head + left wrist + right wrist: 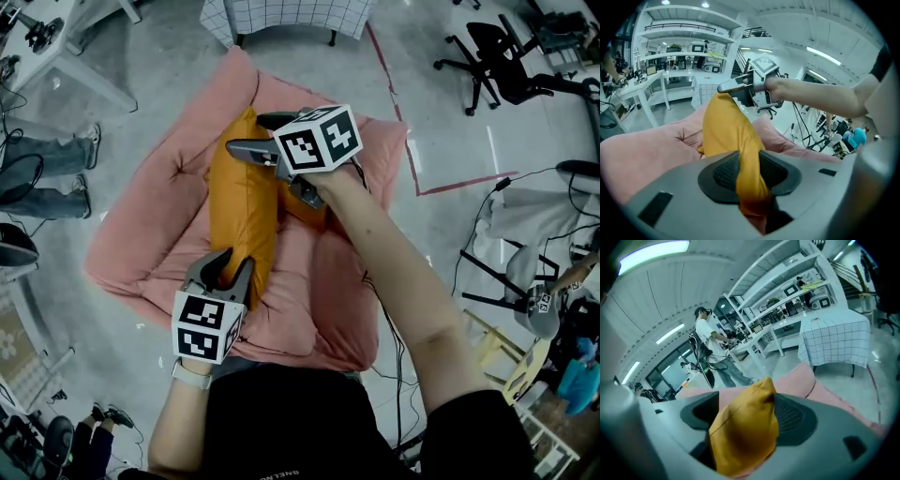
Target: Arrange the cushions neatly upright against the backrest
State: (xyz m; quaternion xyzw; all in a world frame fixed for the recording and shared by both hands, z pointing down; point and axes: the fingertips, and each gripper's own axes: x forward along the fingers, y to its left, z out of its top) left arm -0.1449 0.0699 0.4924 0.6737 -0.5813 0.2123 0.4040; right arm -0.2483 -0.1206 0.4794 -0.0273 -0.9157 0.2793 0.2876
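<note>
Two tongs keep the mustard-orange fabric cushion (242, 202) upright on the pink padded seat (150, 220): left tongs (230, 269) clamp its edge, while right tongs (261, 135) stand apart around its corner.

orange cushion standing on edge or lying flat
On edge: from above the orange cushion shows only a narrow strip over the pink seat pad, its near end pinched in the left tongs.

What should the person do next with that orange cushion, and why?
Probably draw the right gripper back off the orange cushion at its far corner: its jaws stand wide with the corner loose between them, while the left gripper pinches the near edge and holds the cushion up on edge on the pink seat.
</note>
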